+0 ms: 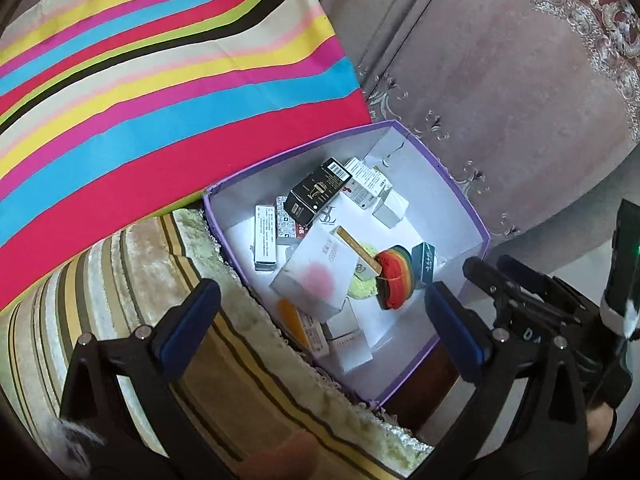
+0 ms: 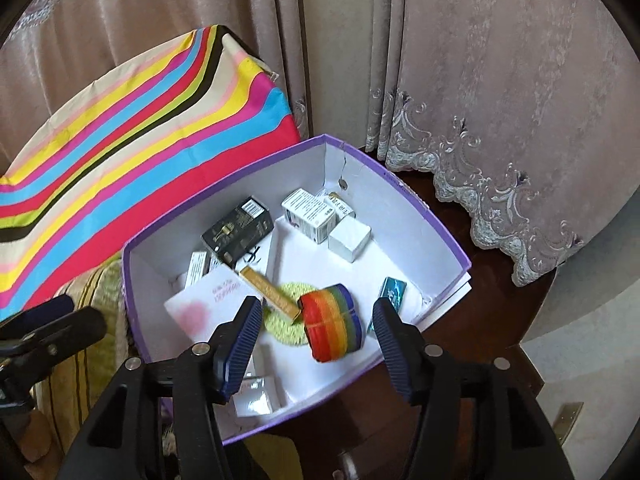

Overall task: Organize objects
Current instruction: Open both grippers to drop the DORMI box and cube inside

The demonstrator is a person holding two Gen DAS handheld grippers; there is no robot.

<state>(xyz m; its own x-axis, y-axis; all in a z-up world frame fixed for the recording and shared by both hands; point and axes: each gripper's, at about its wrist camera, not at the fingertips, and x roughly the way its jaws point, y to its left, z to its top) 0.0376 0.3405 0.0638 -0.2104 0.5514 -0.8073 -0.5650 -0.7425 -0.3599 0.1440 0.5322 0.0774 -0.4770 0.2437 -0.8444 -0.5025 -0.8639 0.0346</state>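
Note:
A purple box (image 1: 468,204) with a white inside holds several small packages. It also shows in the right wrist view (image 2: 440,224). Inside lie a rainbow spring toy (image 2: 332,322), a gold bar-shaped box (image 2: 270,292), a yellow-green round pad (image 2: 280,330), a black box (image 2: 236,234), a white carton with a pink blot (image 1: 312,276) and a small teal packet (image 2: 392,294). My left gripper (image 1: 320,320) is open and empty over the box's near-left edge. My right gripper (image 2: 316,344) is open and empty, just above the rainbow toy.
A bright striped cloth (image 1: 160,92) covers something left of the box. A striped fuzzy cushion (image 1: 200,360) lies below it. Pink embroidered curtains (image 2: 500,120) hang behind. The box rests on a dark wooden surface (image 2: 472,340). The right gripper's body (image 1: 540,304) shows in the left wrist view.

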